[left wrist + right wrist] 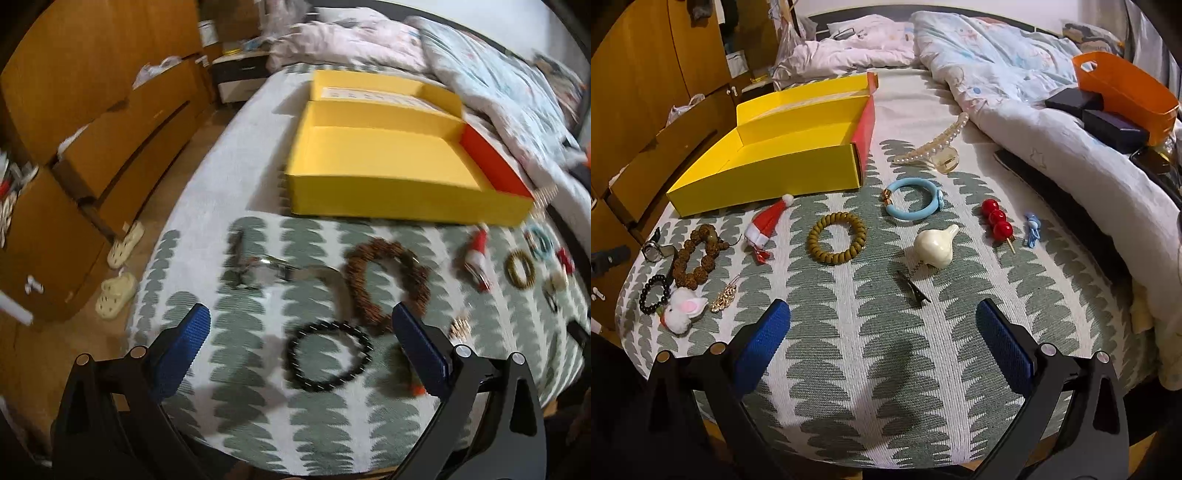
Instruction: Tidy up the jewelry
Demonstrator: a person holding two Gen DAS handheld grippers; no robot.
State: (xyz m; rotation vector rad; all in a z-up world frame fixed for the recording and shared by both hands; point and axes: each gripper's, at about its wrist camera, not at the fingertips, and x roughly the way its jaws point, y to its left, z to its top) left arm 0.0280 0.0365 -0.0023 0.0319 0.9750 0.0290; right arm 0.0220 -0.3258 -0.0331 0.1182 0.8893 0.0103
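An open yellow box (380, 162) (783, 158) lies on the patterned bedspread. In front of it lie a black bead bracelet (328, 354) (654, 295), a brown bead bracelet (384, 284) (696, 258), a wristwatch (258, 271) (653, 251), a Santa-hat clip (766, 225), an olive coil hair tie (836, 237), a blue bracelet (914, 199), a garlic-shaped clip (934, 243), a red bead stick (997, 221) and a pearl hair claw (934, 142). My left gripper (301, 332) is open, just above the black bracelet. My right gripper (882, 325) is open and empty over bare cloth.
A white plush rabbit (681, 310) and a gold leaf brooch (724, 297) lie at the left. A small blue clip (1032, 229) lies at the right. A rumpled quilt (1034, 122), an orange basket (1123, 88) and dark boxes (1112, 125) sit behind. A wooden dresser (92, 147) stands left of the bed.
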